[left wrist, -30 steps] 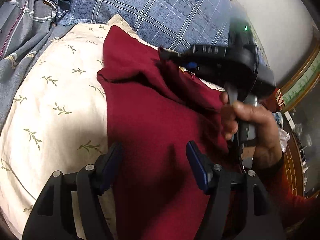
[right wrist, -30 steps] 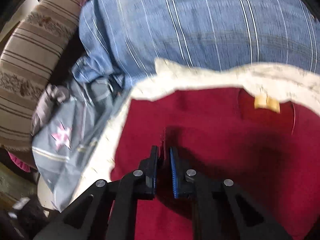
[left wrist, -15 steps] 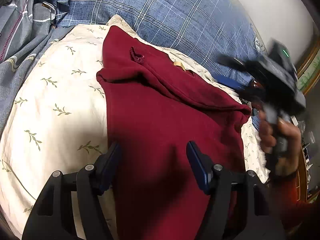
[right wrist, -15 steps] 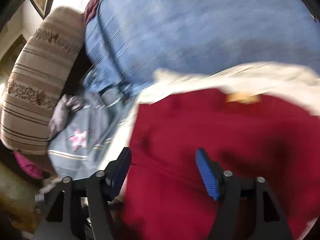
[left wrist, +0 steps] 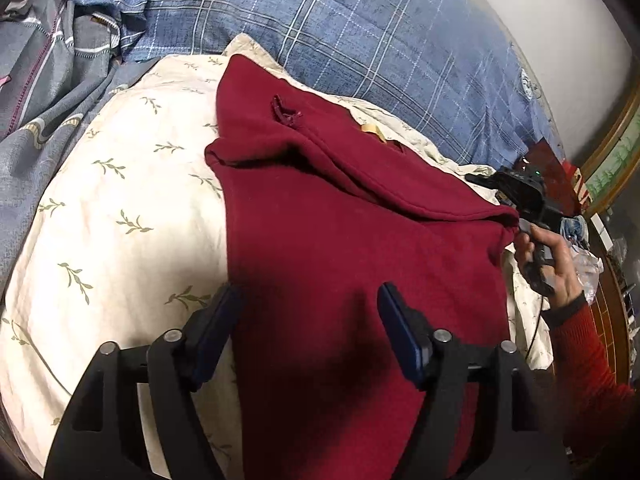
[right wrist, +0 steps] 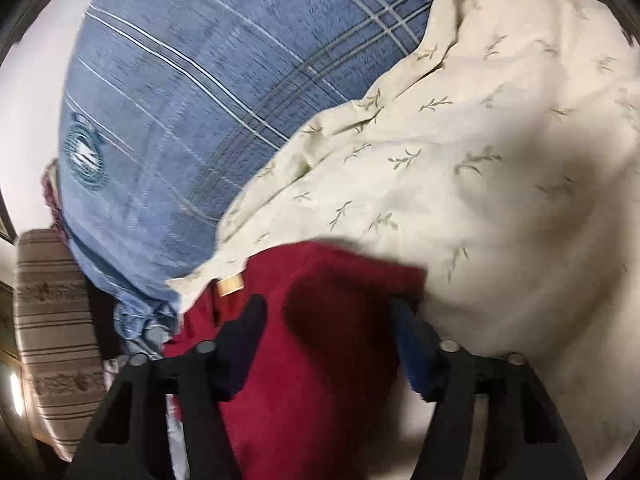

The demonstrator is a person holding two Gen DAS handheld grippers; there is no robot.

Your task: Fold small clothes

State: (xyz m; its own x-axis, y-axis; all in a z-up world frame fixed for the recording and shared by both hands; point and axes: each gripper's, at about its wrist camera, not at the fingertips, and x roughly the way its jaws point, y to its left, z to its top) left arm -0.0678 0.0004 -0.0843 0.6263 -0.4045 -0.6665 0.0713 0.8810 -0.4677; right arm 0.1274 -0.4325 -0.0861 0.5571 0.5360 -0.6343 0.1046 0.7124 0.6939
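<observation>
Left wrist view: the left gripper (left wrist: 308, 332) hovers open over the near part of the red garment (left wrist: 344, 248), probably ready to pin it. The right gripper (right wrist: 328, 344), its jaws just closing but clamping nothing, straddles the garment's right corner, seemingly for the next fold.

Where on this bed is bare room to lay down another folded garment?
Free: the leaf-print cream cover, between the red garment and the grey bedding; also its stretch right of the garment in the right wrist view. Crowded: the blue plaid quilt behind, and the cluttered edge by the right hand.
</observation>
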